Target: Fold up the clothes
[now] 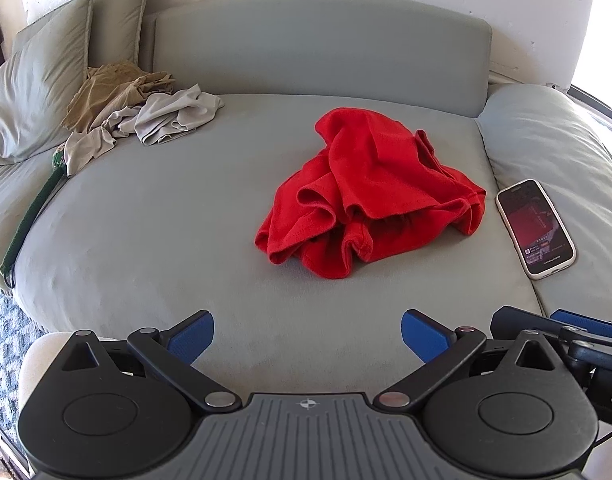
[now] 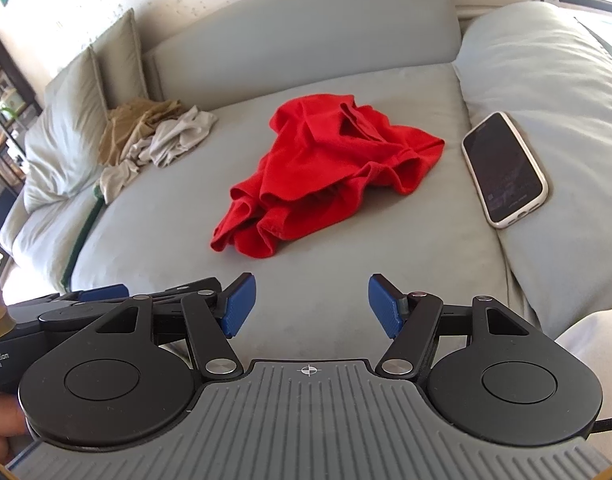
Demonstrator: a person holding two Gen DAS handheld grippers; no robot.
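A crumpled red garment [image 1: 365,196] lies in a heap on the grey sofa seat [image 1: 146,232]; it also shows in the right wrist view [image 2: 325,176]. My left gripper [image 1: 307,336] is open and empty, hovering over the seat's front edge, well short of the garment. My right gripper [image 2: 311,306] is open and empty, also short of the garment, just to the right of the left one. The right gripper's fingers [image 1: 577,322] show at the left wrist view's right edge, and the left gripper's fingers [image 2: 106,292] show at the right wrist view's left edge.
A pile of tan and pale grey clothes [image 1: 138,116] lies at the seat's back left, next to pillows [image 1: 38,80]. A phone [image 1: 535,228] rests on the cushion to the right of the red garment. A green strap [image 1: 30,216] lies along the left seat edge.
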